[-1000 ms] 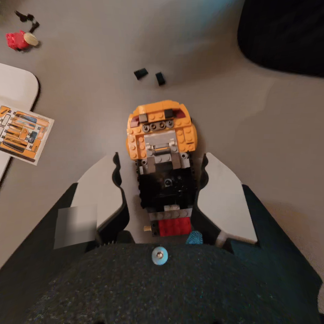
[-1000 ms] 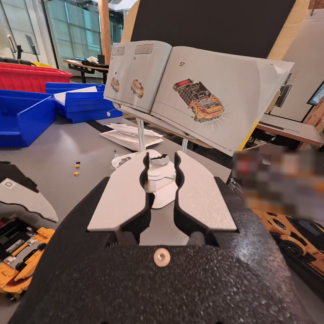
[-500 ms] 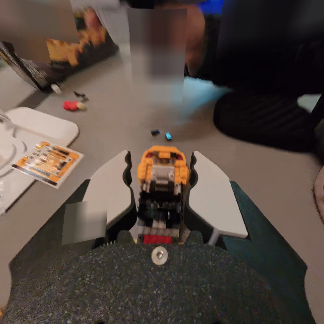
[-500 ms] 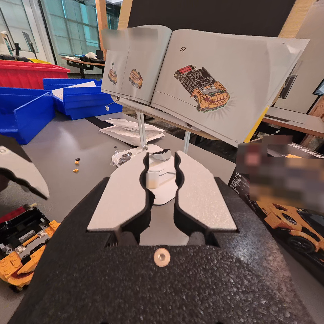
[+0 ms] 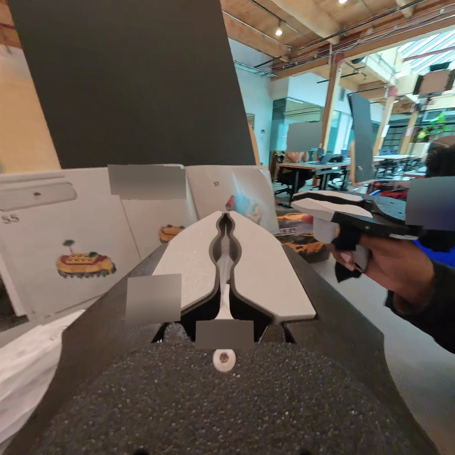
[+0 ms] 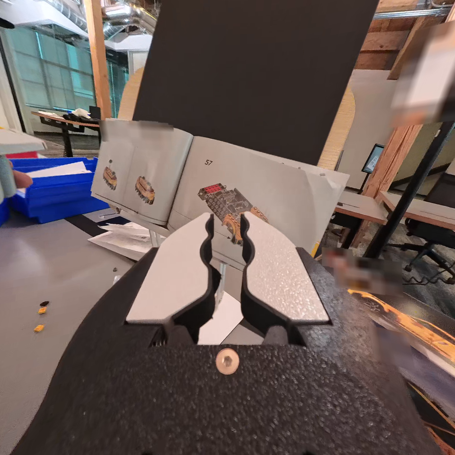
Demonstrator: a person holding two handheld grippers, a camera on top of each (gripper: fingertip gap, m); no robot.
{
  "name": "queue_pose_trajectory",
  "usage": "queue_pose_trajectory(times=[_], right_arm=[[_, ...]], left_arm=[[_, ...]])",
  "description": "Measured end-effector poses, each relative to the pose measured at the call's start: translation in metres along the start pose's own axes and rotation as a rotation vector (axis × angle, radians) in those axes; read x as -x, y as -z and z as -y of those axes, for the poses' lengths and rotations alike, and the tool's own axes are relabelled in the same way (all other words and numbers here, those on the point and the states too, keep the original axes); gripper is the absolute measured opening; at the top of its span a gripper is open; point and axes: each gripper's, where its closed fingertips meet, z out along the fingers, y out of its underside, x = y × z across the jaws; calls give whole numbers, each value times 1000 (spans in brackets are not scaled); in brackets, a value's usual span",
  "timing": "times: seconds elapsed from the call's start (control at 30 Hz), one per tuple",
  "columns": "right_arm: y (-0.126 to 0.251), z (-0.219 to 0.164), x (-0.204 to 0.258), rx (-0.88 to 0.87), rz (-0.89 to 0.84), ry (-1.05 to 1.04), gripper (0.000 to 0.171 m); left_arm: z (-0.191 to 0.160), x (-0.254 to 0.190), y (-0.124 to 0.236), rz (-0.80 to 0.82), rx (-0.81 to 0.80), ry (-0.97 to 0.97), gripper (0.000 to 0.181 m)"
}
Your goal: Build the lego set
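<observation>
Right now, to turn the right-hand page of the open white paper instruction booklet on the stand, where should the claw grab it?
Probably the free outer edge of the right-hand page near its top corner, coming from the right with the open right claw. The booklet leans back on its stand, spine to the left, and that corner looks creased, offering a lip.

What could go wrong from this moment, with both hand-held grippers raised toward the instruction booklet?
1. The left hand-held gripper is shut and empty and the partly built car is out of both views, so regrasping it will need a fresh approach and could misalign.
2. The right hand-held gripper, open, points close at the instruction booklet on its thin stand; a push forward might tip it.
3. Tiny orange pieces lie loose on the grey table and could be swept off.
</observation>
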Motion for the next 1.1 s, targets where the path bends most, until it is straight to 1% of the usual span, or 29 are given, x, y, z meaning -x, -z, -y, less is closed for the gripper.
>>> queue_pose_trajectory(times=[0.07,0.17,0.3,0.67,0.83,1.1], right_arm=[[-5,-11,-3,24,-3,-4,10],[-7,-22,-9,42,-23,11,0],[-10,-30,-13,55,-43,9,0],[-12,-34,-12,53,-45,17,0],[-13,-34,-12,60,-55,20,0],[-12,-33,-10,57,-45,15,0]], left_arm=[[-6,4,-2,26,-3,-33,0],[-30,10,-1,47,28,-55,0],[-49,14,3,64,55,-89,0],[-48,12,4,53,36,-97,0],[-49,18,4,90,43,-103,0],[-50,17,4,84,60,-65,0]])
